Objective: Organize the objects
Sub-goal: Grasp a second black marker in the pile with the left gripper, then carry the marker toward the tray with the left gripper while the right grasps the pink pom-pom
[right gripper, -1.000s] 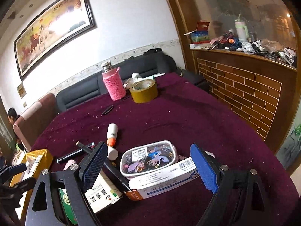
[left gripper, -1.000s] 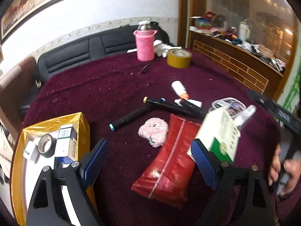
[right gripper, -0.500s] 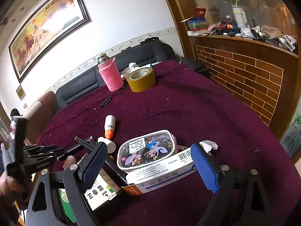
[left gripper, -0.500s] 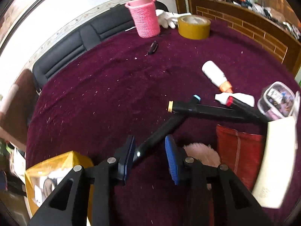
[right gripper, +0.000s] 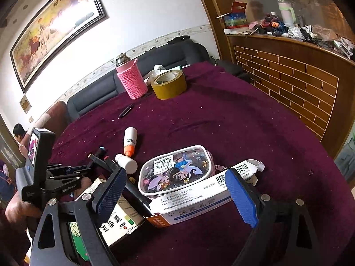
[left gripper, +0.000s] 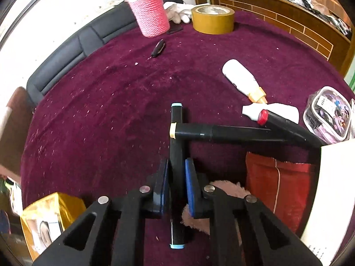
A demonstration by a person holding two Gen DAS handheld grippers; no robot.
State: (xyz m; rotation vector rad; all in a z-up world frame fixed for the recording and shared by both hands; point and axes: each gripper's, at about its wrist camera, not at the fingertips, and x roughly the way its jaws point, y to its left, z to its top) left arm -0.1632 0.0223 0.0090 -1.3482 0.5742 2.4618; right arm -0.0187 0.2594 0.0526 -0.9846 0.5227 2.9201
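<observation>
A black marker with light-blue caps (left gripper: 176,122) lies on the maroon cloth. My left gripper (left gripper: 176,164) has its jaws closing, and both blue pads press on the marker's barrel. Across its far end lies a yellow-capped marker (left gripper: 221,133), with a red-capped marker (left gripper: 288,126) beyond. In the right wrist view my left gripper (right gripper: 88,170) shows at the left, a hand behind it. My right gripper (right gripper: 175,171) stands open above a clear cartoon pouch (right gripper: 177,170) and a long white carton (right gripper: 195,204), touching neither.
A pink plush (left gripper: 228,190), a red pouch (left gripper: 281,177) and a white box (left gripper: 332,188) crowd my left gripper's right side. A gold box (left gripper: 51,217) sits at lower left. A white bottle (left gripper: 241,77), tape roll (left gripper: 213,22) and pink knit flask (left gripper: 150,15) lie farther off.
My left gripper swung down and over to the blue-capped marker, and its jaws went from wide open to shut on the barrel. My right gripper stayed open in place.
</observation>
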